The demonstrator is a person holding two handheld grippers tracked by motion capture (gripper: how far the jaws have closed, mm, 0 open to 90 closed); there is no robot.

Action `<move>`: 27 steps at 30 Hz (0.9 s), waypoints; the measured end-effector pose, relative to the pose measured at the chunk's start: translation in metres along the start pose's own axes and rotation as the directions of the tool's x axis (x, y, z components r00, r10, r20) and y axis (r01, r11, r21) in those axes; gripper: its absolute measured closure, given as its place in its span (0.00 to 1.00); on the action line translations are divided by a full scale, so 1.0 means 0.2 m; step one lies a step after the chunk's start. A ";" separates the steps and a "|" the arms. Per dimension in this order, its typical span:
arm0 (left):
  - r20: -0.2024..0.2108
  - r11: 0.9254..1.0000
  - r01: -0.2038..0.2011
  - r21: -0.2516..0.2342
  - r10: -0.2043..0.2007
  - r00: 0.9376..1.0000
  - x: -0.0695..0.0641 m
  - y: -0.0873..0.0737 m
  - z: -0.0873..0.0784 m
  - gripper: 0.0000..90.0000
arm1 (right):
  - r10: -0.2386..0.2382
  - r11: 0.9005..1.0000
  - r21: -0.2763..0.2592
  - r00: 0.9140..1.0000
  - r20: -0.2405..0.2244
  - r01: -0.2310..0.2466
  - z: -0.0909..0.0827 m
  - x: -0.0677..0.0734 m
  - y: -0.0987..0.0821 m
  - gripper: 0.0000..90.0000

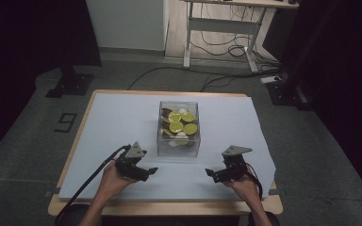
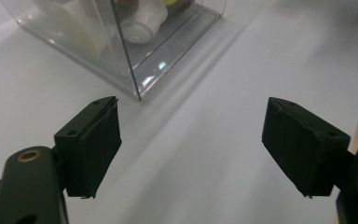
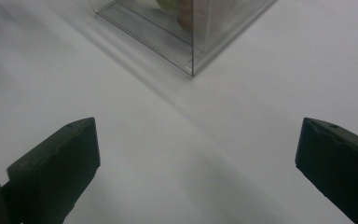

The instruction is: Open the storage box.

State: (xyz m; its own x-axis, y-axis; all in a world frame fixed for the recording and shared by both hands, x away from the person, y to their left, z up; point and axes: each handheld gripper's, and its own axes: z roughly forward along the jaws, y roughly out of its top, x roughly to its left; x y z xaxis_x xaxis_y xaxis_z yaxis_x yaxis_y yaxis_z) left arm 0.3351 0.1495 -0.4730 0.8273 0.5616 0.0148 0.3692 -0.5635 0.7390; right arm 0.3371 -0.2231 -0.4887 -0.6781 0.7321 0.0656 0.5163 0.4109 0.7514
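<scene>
Surface [image 1: 122, 122] first: the pale sheet over the wooden top lay bare around the one thing I was working toward, the clear box [image 1: 178, 141], which stood upright near the middle, a little toward my side. It held green slices [image 1: 176, 126] on top, with white and brown pieces packed beneath them; what those lower pieces were I could not tell.

Box handling, as I judged it, called for both hands together. The walls were smooth and see-through, so a pinch on one corner would likely have slipped or tipped the load. I reckoned the better way was to bring each tool in level, one to either side wall, meet the walls squarely with the flat pads, and squeeze evenly before lifting, keeping the open top level so nothing spilled.

My left gripper [image 1: 147, 172] sat near the box's near left corner, pointing inward, its jaws apart with nothing between them. In the left gripper view that corner [image 2: 137, 95] stood just ahead of the left pad, not between the two, and well clear of touching.

My right gripper [image 1: 212, 173] mirrored it off the near right corner, jaws wide apart and empty. In the right gripper view the box's bottom corner [image 3: 192, 72] lay ahead, roughly centred between the pads but farther off, with bare sheet between.
</scene>
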 end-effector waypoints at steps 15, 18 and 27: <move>0.034 0.999 -0.004 -0.038 0.006 0.999 -0.01 0.12 0.03 0.35 | -0.021 0.999 -0.042 1.000 -0.019 0.020 0.01 0.06 0.10 0.23; 0.033 0.999 -0.007 -0.038 0.008 0.999 -0.01 0.14 0.04 0.38 | -0.012 0.999 -0.044 1.000 -0.027 0.011 0.02 0.07 0.11 0.27; 0.025 0.998 0.026 -0.061 -0.025 0.999 0.01 0.16 0.08 0.47 | -0.031 0.999 -0.042 0.998 -0.049 0.029 0.05 0.10 0.17 0.38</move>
State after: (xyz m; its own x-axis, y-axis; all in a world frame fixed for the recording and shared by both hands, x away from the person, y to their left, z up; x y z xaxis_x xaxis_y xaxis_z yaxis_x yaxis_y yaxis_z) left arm 0.3550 0.1228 -0.4600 0.8281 0.5603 -0.0201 0.3645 -0.5108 0.7786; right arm 0.3465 -0.1887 -0.4687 -0.7182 0.6918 0.0744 0.4741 0.4083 0.7801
